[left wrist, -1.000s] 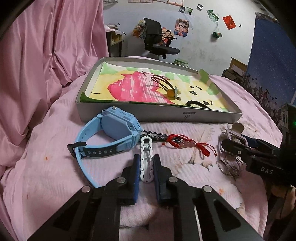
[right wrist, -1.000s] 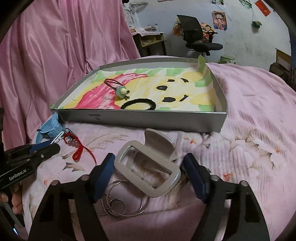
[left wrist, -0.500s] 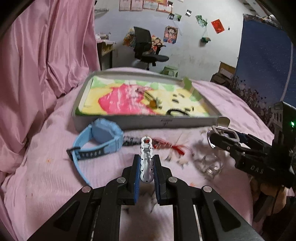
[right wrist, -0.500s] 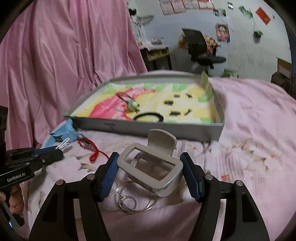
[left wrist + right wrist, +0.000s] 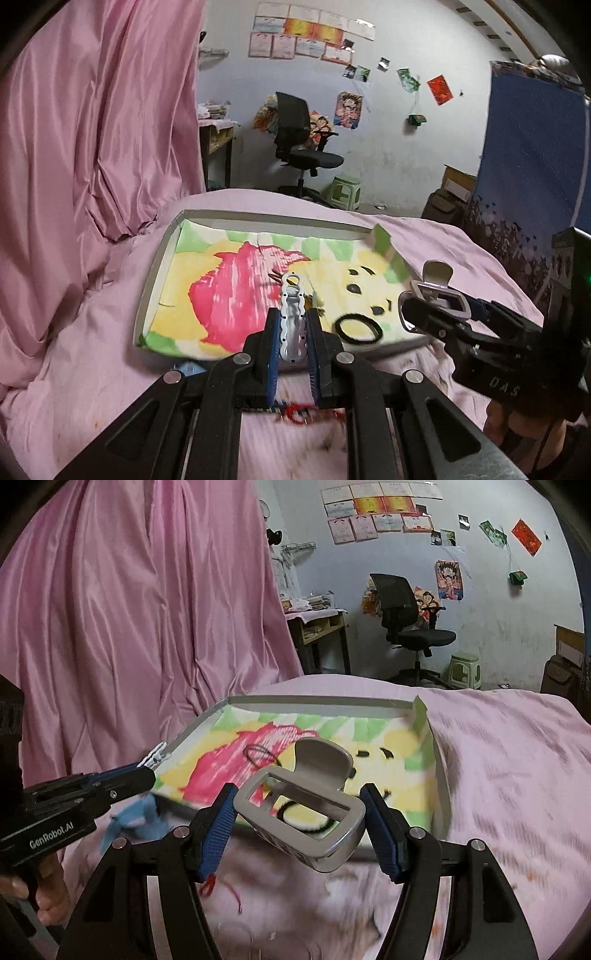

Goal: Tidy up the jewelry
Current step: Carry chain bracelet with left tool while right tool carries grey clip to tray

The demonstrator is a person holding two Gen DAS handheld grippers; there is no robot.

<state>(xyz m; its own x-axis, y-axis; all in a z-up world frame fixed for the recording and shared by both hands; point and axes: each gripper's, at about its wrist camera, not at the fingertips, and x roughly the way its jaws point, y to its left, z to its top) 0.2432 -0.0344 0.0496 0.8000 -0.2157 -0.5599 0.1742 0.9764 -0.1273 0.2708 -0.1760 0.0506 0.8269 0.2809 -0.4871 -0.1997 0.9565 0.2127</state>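
My left gripper (image 5: 291,347) is shut on a white wavy hair clip (image 5: 293,321) and holds it above the near edge of the grey tray (image 5: 155,273) with the painted lining. My right gripper (image 5: 299,827) is shut on a grey rectangular claw clip (image 5: 306,812), raised over the tray's near edge (image 5: 441,775). The claw clip also shows in the left wrist view (image 5: 437,295). A black hair tie (image 5: 357,328) and a dark cord bracelet (image 5: 260,755) lie in the tray. A red cord bracelet (image 5: 306,413) lies on the pink bedspread below my left gripper.
The blue watch (image 5: 138,818) lies on the pink bedspread (image 5: 517,775) left of the tray. A pink curtain (image 5: 92,129) hangs on the left. An office chair (image 5: 410,627), a green stool (image 5: 465,668) and a desk stand beyond the bed.
Both grippers have lifted off the bedspread with their clips and moved forward toward the tray. The watch, red bracelet and metal rings stayed on the bedspread below.
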